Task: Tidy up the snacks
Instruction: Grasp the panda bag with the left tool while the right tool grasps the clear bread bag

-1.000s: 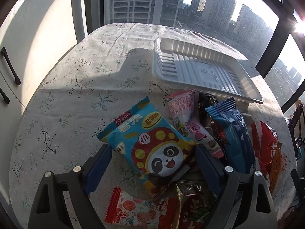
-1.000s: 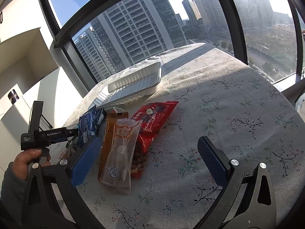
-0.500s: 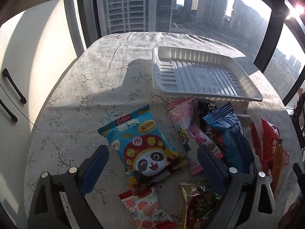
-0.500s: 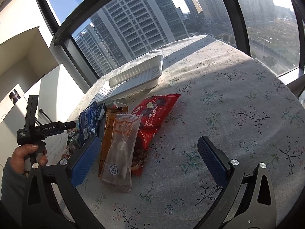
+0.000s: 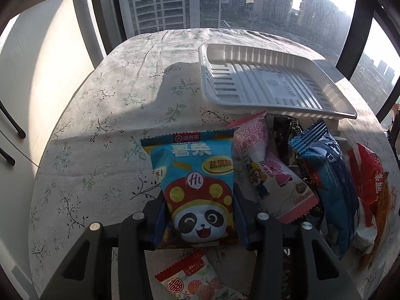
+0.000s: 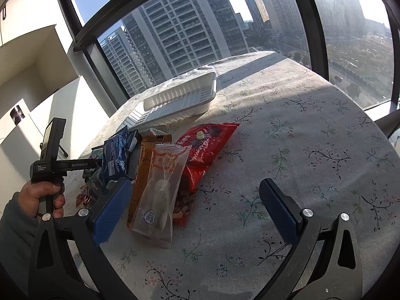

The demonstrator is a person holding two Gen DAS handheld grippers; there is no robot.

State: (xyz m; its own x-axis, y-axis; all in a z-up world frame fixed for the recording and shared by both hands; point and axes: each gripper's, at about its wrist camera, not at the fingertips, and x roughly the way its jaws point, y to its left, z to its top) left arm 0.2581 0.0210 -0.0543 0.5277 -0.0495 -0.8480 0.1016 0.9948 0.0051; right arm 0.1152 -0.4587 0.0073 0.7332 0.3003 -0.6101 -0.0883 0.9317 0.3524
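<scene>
Panda snack bag (image 5: 197,187) sits between the pads of the left gripper (image 5: 198,215), lower half flanked on both sides; jaws closing, pads pressing against the bag's edges. Bag rests over the floral tablecloth (image 5: 112,105), top edge pointing toward the white tray (image 5: 265,82). Pink packet (image 5: 272,175) and blue packet (image 5: 330,187) lie just beside it, to its right; red-and-white candy packet (image 5: 192,280) below the jaws. Right gripper (image 6: 195,207) released, jaws wide, nothing between them, hovering near a clear packet (image 6: 162,190) and a red bag (image 6: 205,147).
</scene>
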